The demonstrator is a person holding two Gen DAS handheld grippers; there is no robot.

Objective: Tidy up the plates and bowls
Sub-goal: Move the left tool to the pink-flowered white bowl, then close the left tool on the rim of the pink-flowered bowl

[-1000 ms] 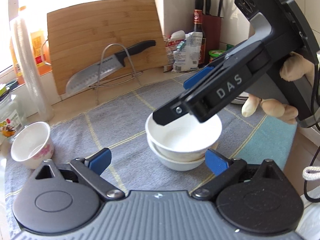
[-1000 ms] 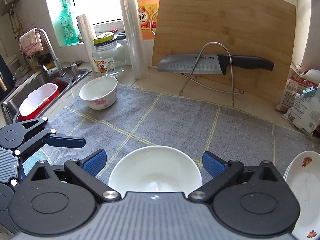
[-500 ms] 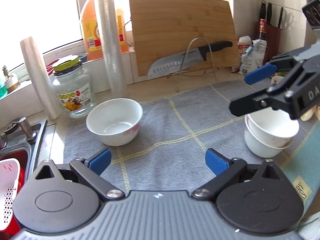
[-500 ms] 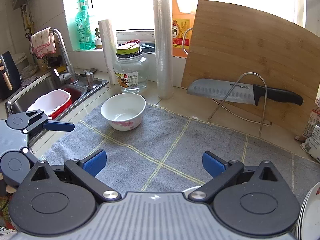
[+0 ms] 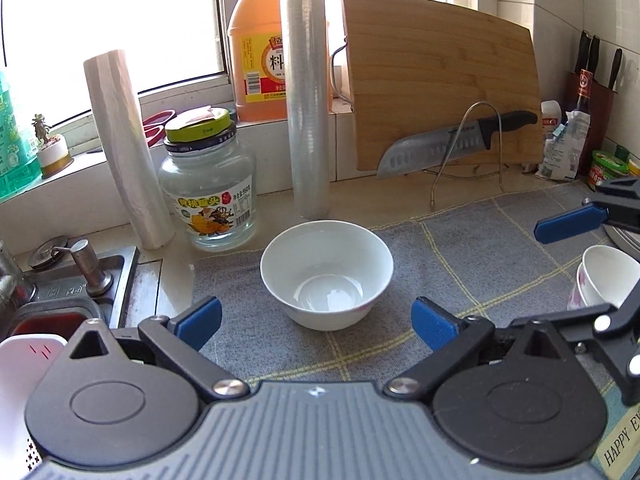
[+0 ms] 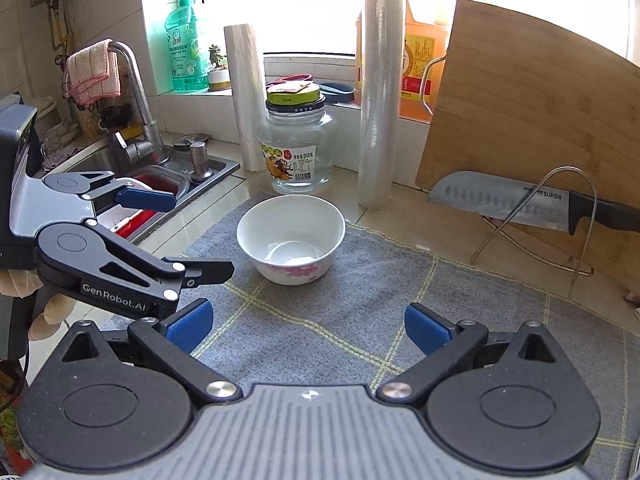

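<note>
The lone floral bowl (image 5: pixel 326 274) stands upright on the grey dish mat (image 5: pixel 460 248), just ahead of the left tongs (image 5: pixel 316 322) at their 12 o'clock, with the glass jar (image 5: pixel 208 184) behind it at 10 o'clock and the cling-film roll (image 5: pixel 306 92) at 12. Both pairs are spread wide and hold nothing; the right tongs (image 6: pixel 306 326) hang further back, facing the same bowl (image 6: pixel 291 238).

The step in hand appears to be fetching this bowl to join the stacked bowls (image 5: pixel 604 280) at 3 o'clock. It would go best with one pad inside the rim and one outside on the near wall, pinched firmly, since glazed porcelain is slippery and some water seems to lie in the bottom. Lift level, and keep wide of the jar.

The stack is cut off by the right tongs' arms and the frame edge, so its height is unclear. The bowl's pink pattern shows only from the right wrist. Whether any plates are at hand cannot be told.
</note>
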